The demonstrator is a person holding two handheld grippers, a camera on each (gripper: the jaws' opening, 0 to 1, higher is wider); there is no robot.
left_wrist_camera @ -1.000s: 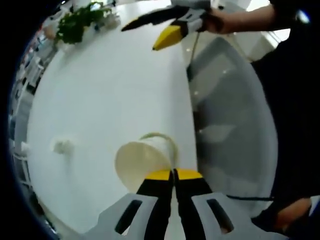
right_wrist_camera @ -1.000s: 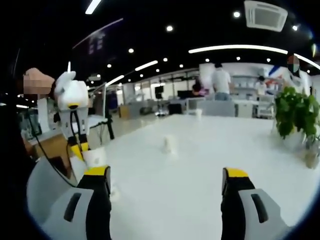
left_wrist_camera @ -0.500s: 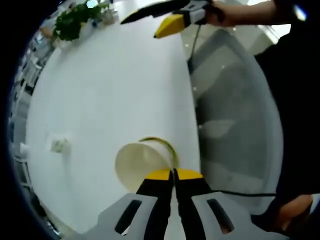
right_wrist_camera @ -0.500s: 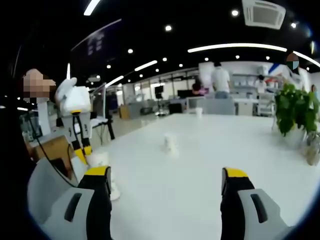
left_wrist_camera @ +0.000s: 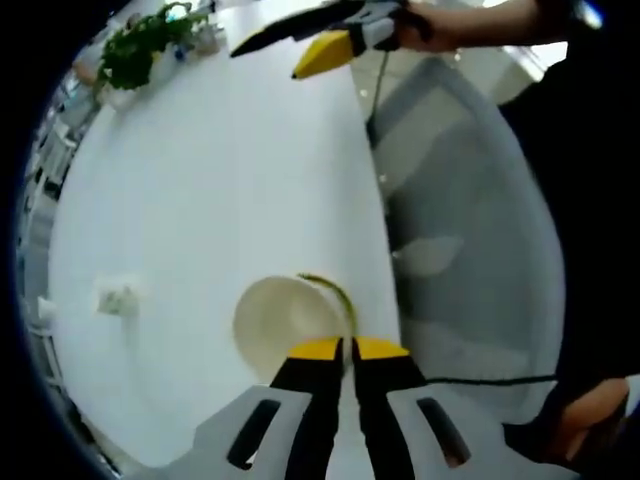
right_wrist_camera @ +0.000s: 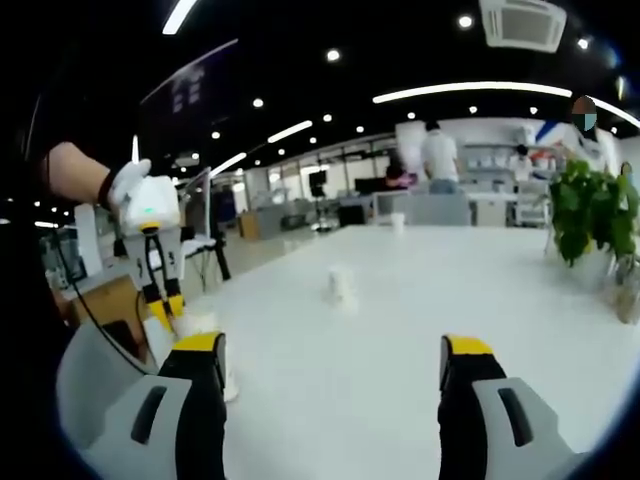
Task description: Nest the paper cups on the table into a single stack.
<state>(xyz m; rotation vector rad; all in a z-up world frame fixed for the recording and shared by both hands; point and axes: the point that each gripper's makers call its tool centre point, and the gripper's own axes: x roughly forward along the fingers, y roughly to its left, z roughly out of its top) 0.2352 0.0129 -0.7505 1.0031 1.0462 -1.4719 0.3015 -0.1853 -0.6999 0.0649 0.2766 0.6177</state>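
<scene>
Left hand-held gripper (left_wrist_camera: 345, 347): jaws pinched together on the rim of a paper cup (left_wrist_camera: 288, 320), which sits at 6 o'clock in the left gripper view, near the white tabletop (left_wrist_camera: 220, 180) edge. Second paper cup (left_wrist_camera: 118, 296) at 9 o'clock, well apart. Right hand-held gripper (right_wrist_camera: 332, 360): jaws spread wide, nothing between them. Potted plant (left_wrist_camera: 140, 45) far at 11 o'clock.

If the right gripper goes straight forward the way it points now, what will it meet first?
Probably the small paper cup standing alone on the white table. It lies a little left of the line between the open right gripper's fingers, so depth and aim are uncertain; the gripper might pass beside it.
</scene>
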